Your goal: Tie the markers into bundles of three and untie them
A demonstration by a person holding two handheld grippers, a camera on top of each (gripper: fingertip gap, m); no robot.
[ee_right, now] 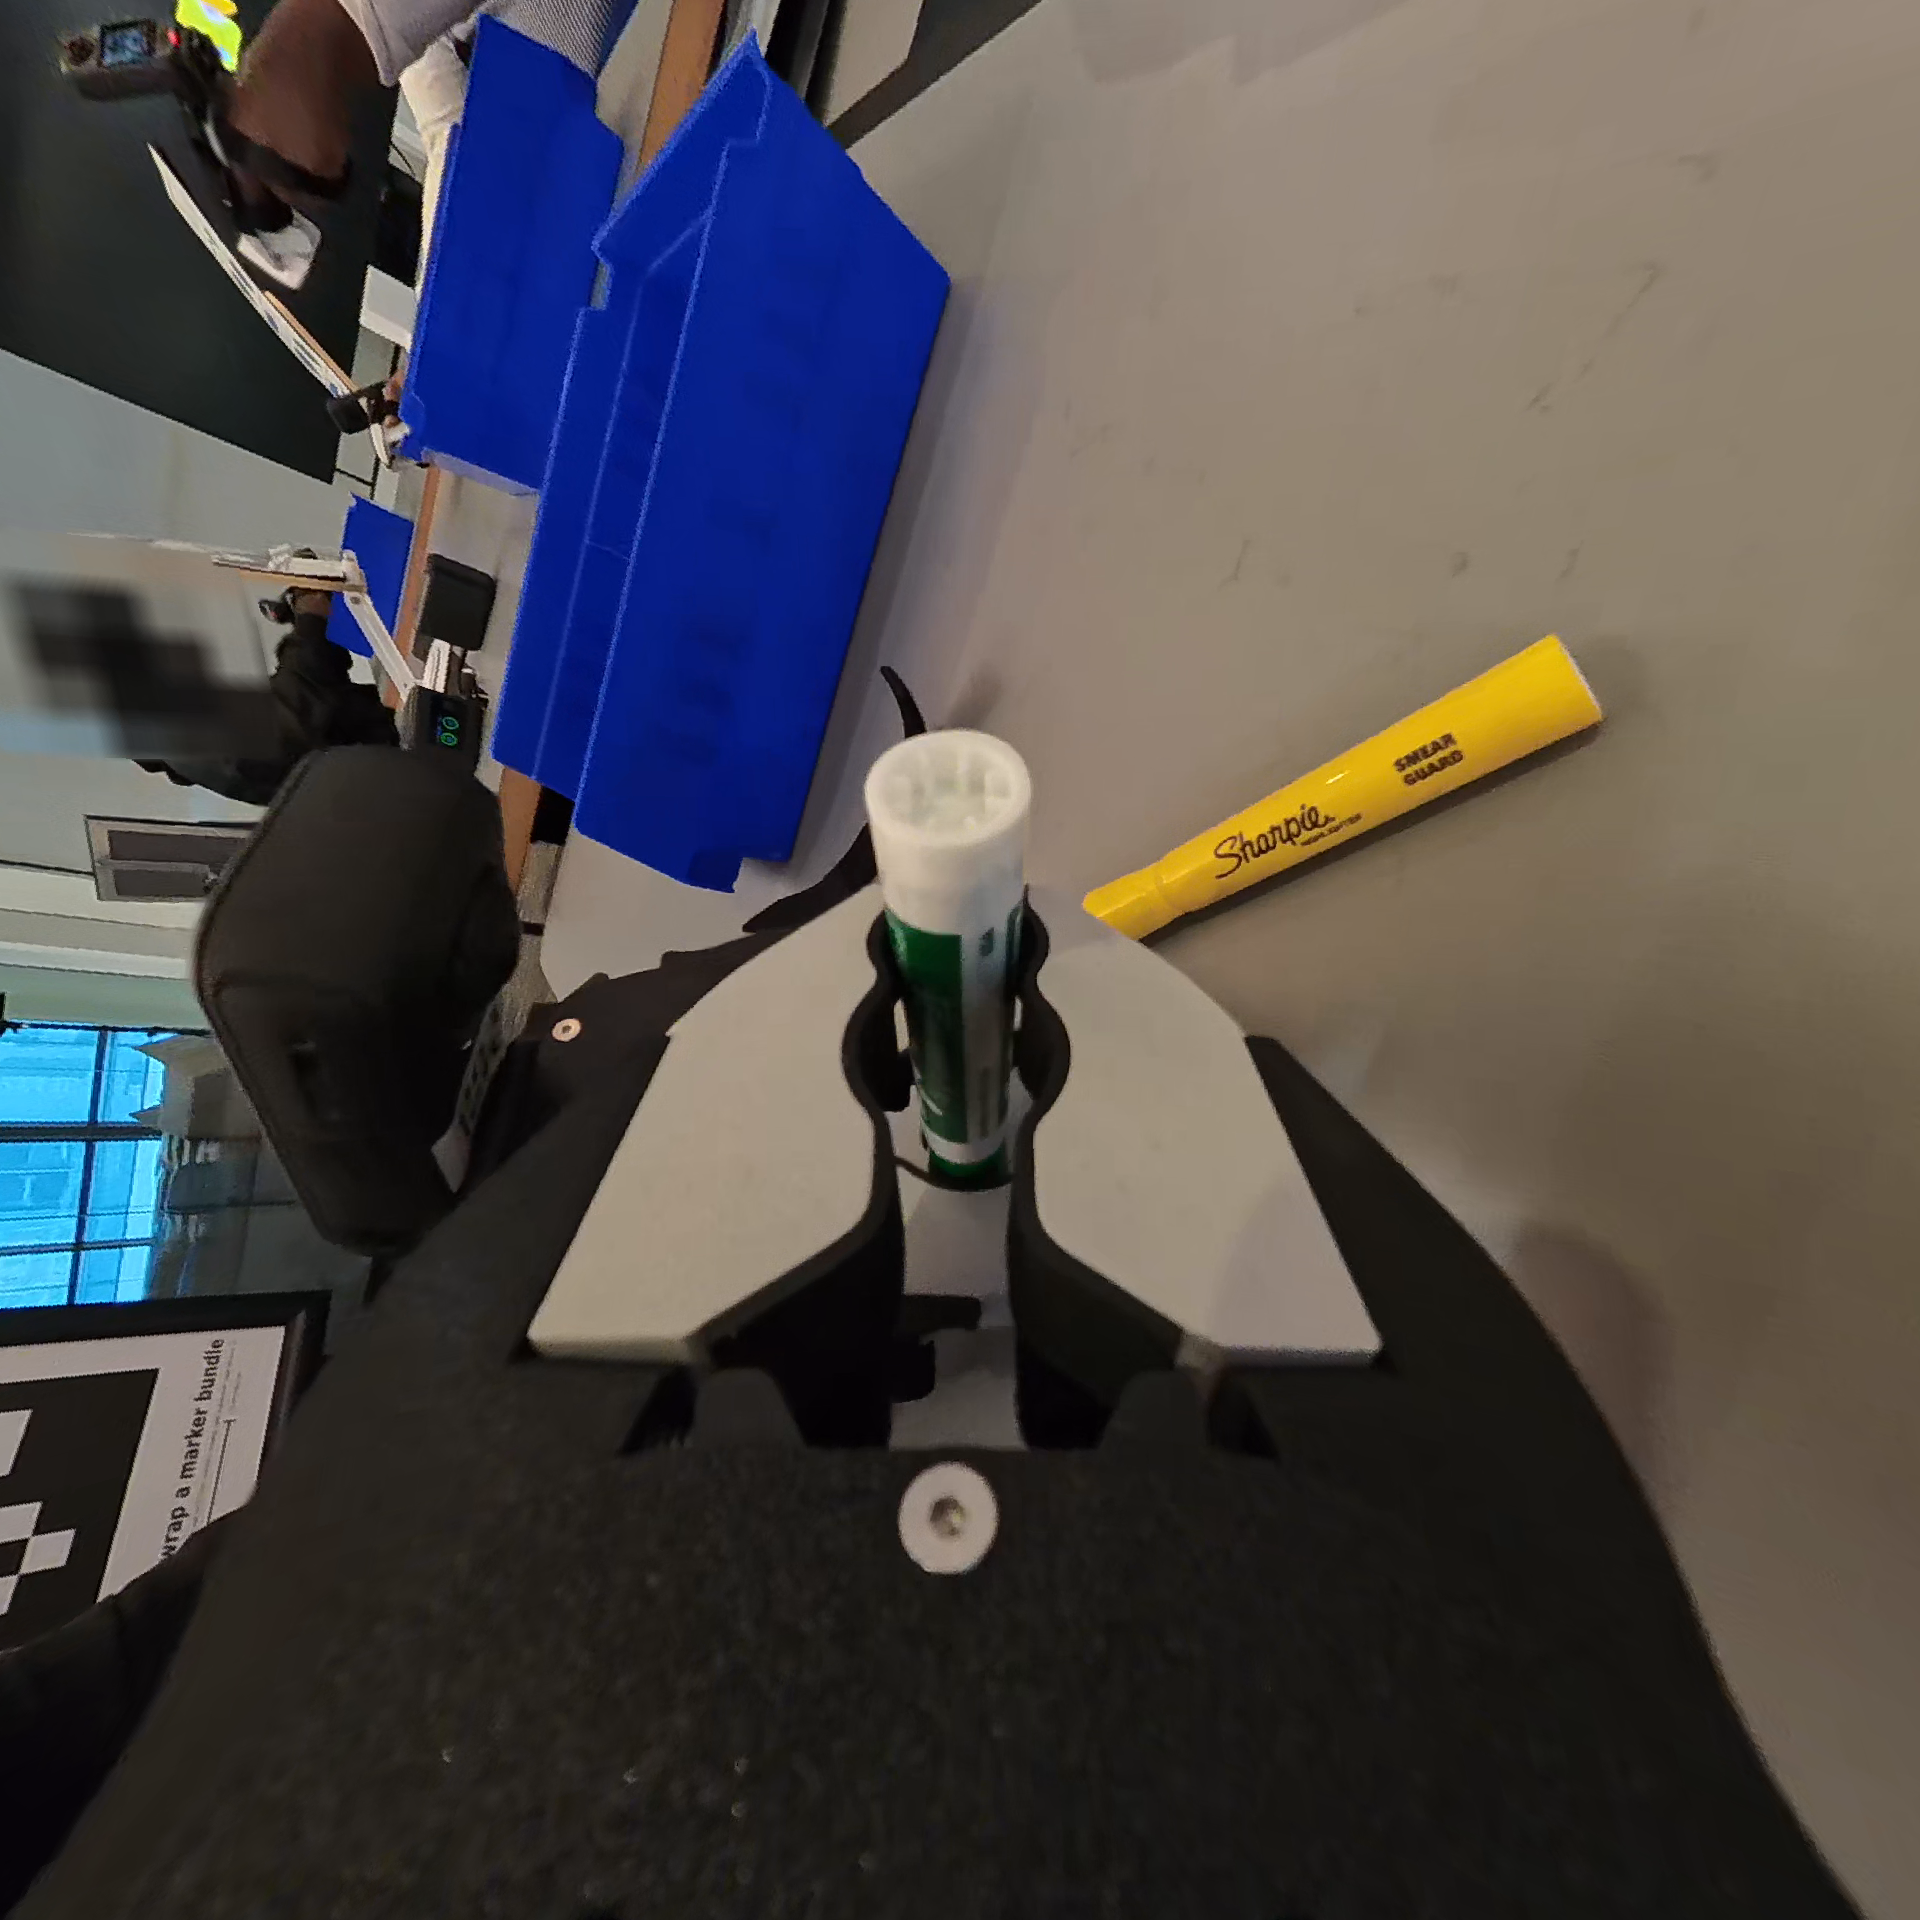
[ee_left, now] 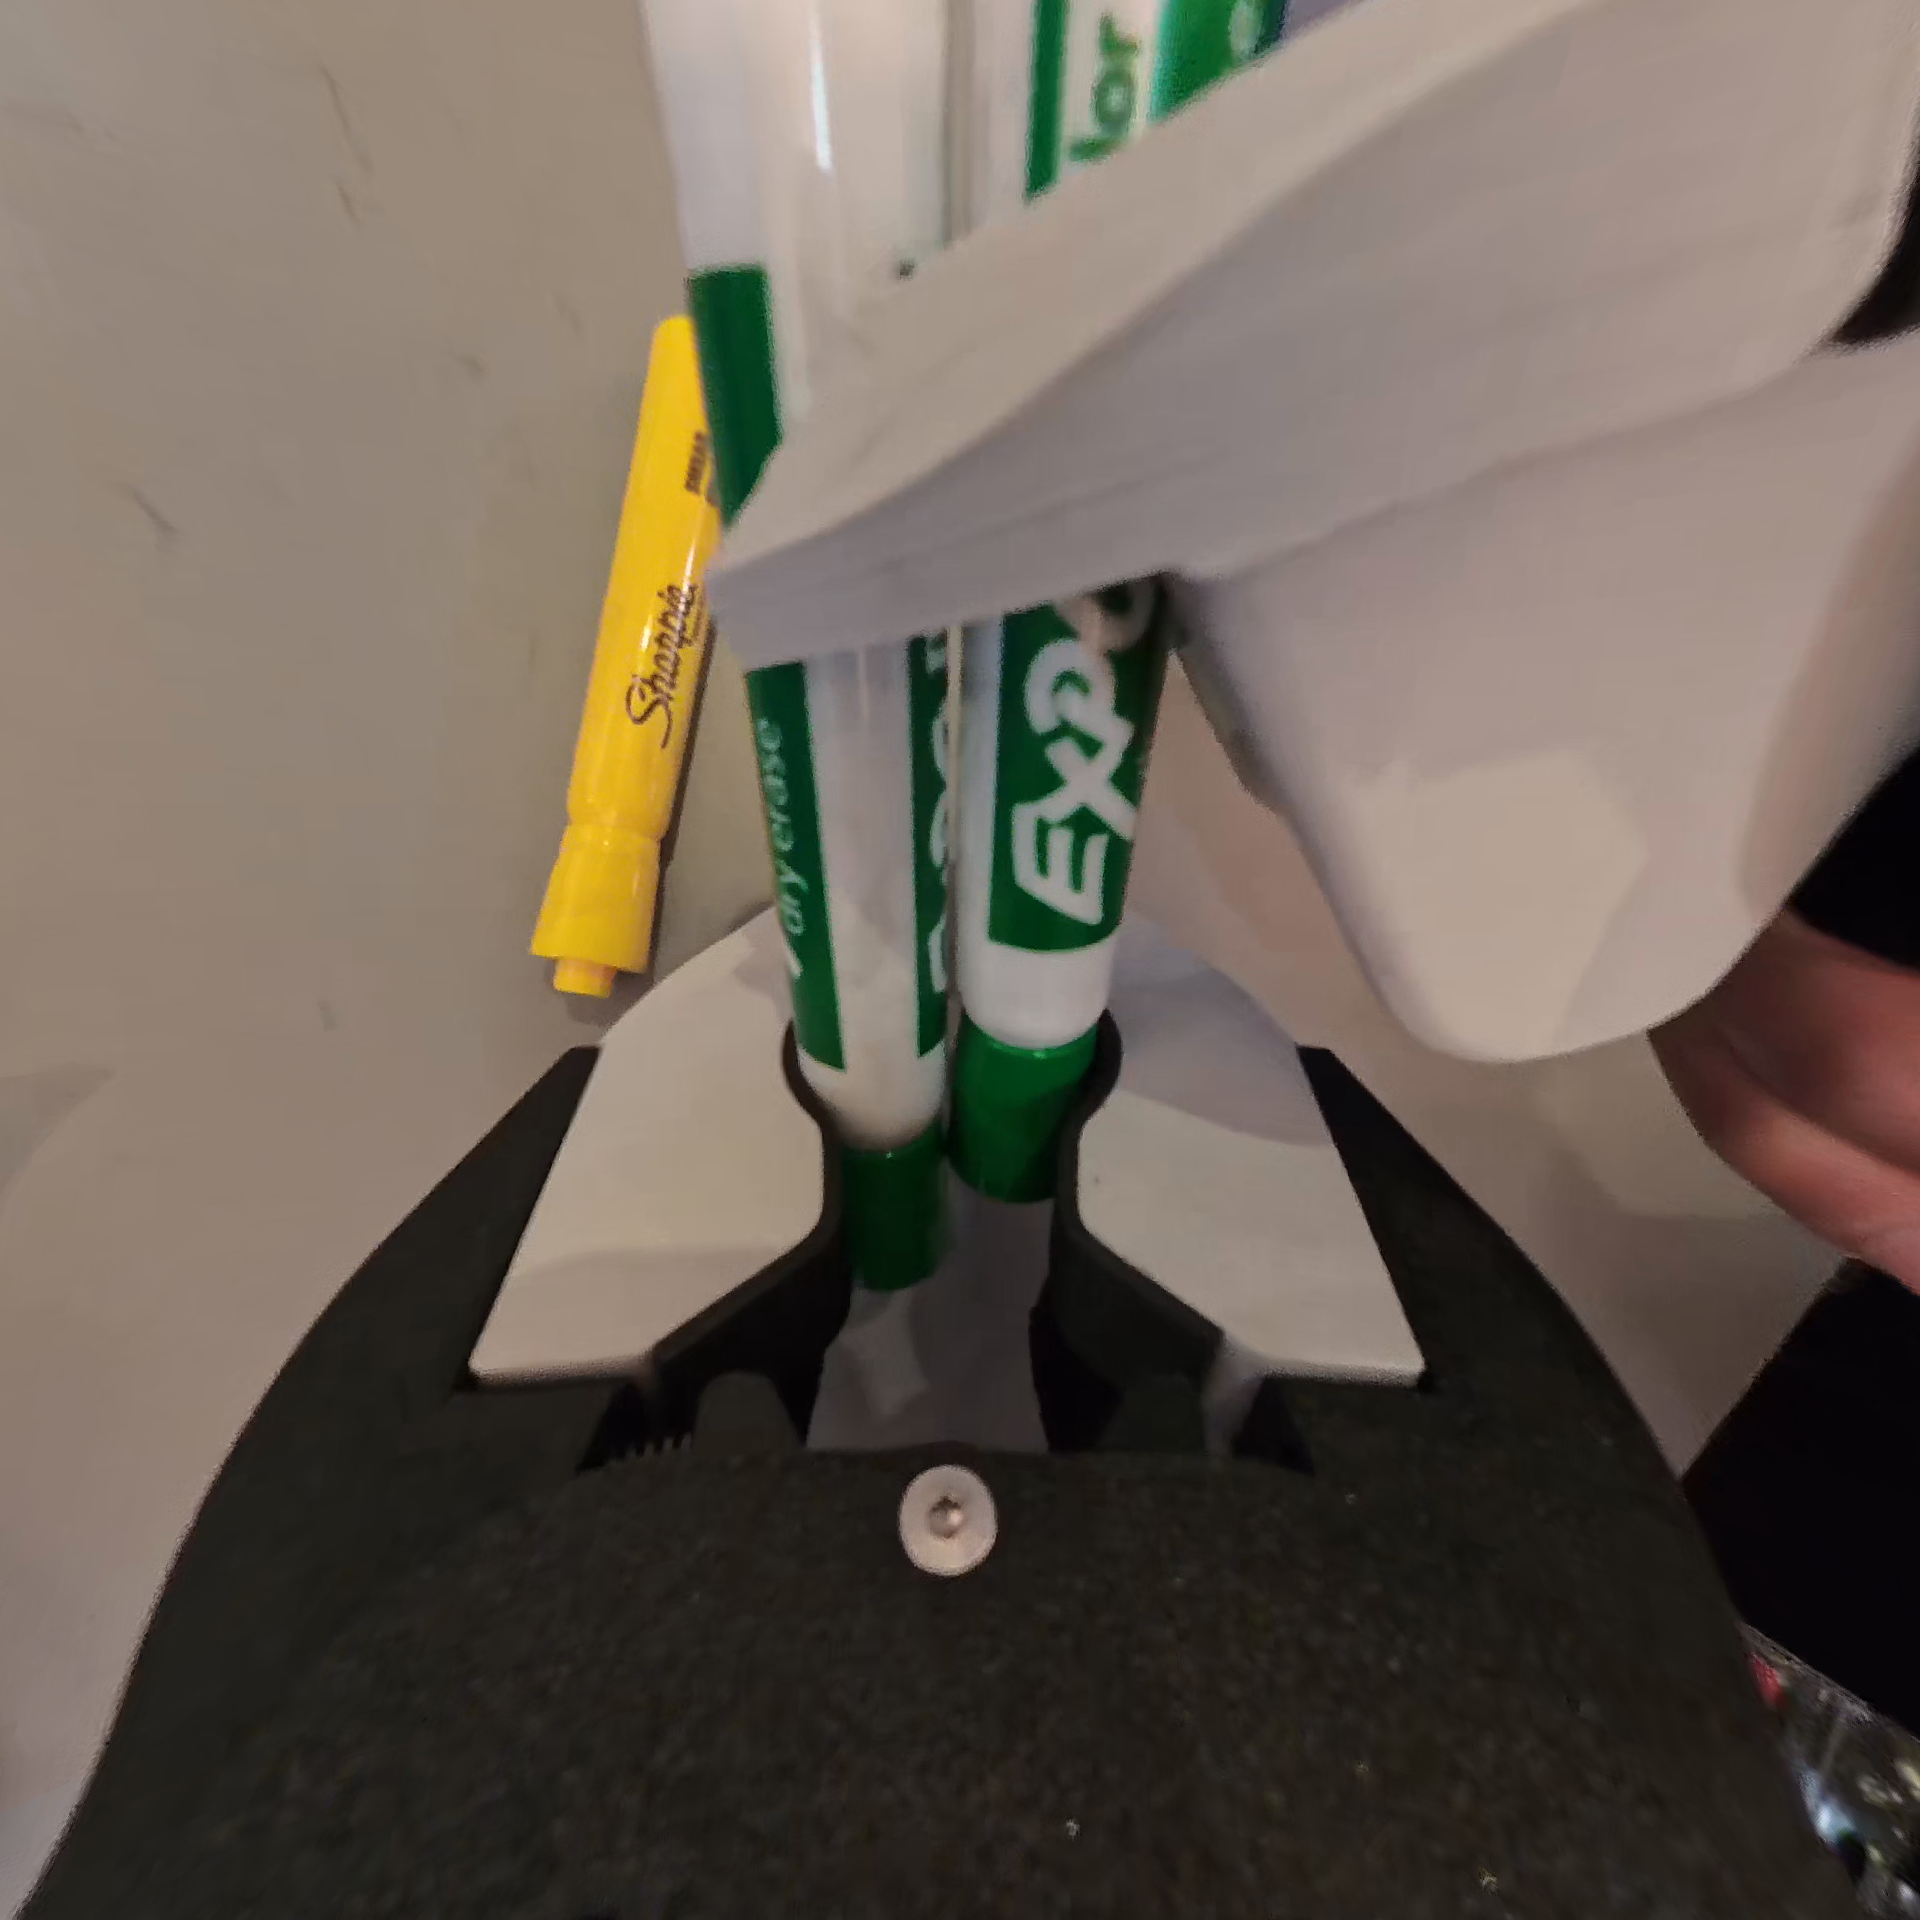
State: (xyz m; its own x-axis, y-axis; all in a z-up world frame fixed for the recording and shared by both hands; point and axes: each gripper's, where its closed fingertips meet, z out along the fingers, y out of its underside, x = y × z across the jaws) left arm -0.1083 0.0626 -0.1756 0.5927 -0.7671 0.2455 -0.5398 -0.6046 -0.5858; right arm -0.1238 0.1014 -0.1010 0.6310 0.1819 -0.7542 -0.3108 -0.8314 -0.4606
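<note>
— Two green markers (ee_left: 956,935) are seen in the left wrist view. How are they held?

— They are gripped at their cap ends by the left gripper (ee_left: 951,1122). Its jaws are closed almost all the way around them. More green and white markers (ee_left: 894,156) are seen farther up, partly hidden by a blurry white gripper part (ee_left: 1299,436).

— What is seen on the left of them?

— A yellow highlighter (ee_left: 634,675) is laid flat on the grey worktop (ee_left: 260,468), just beside the green markers.

— And in the right wrist view?

— Blue bins (ee_right: 707,499) are stood on the worktop at the left. In the middle, one green marker (ee_right: 961,997) is held by the right gripper (ee_right: 956,997), white end pointed away. The jaws are closed tight on it. The yellow highlighter (ee_right: 1351,800) is laid on the worktop at the right, near the marker.
</note>
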